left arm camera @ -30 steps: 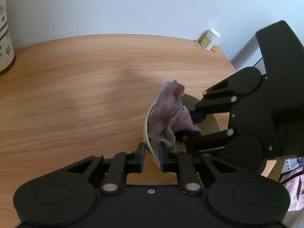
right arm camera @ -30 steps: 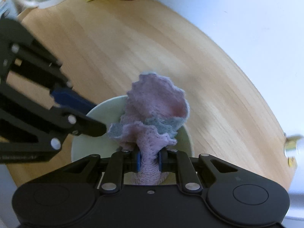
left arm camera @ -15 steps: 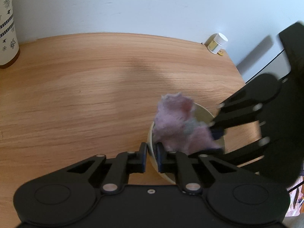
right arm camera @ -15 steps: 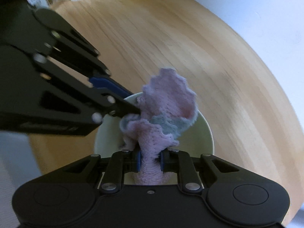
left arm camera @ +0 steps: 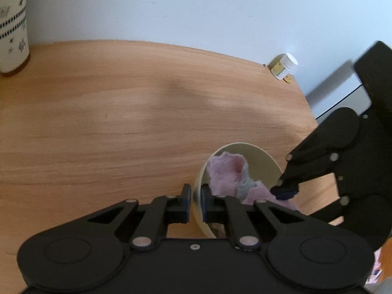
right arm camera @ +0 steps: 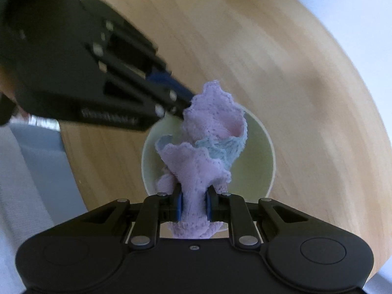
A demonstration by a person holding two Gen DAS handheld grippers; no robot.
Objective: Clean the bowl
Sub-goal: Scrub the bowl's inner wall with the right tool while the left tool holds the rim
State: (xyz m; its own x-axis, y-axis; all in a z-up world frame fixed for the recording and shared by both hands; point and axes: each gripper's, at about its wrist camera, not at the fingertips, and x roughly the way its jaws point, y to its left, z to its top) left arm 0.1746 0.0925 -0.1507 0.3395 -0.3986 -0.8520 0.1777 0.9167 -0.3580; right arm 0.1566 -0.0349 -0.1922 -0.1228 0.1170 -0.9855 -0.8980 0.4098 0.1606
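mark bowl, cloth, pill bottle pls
bowl (right arm camera: 259,156), right wrist view, bare inner wall.
cloth (right arm camera: 196,171), right wrist view, pink fold above the fingers.
pill bottle (left arm camera: 284,66), left wrist view, label below the white cap.

plain white wall, rounded light wood table pushed up against it, soft daylight, kinda blurry

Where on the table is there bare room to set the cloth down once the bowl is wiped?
The widest bare patch of table lies left of the bowl, between the patterned jar at the far left and the small bottle by the wall. It is crowded at the bowl: the left gripper pinches its rim, and the right gripper holds the cloth inside.
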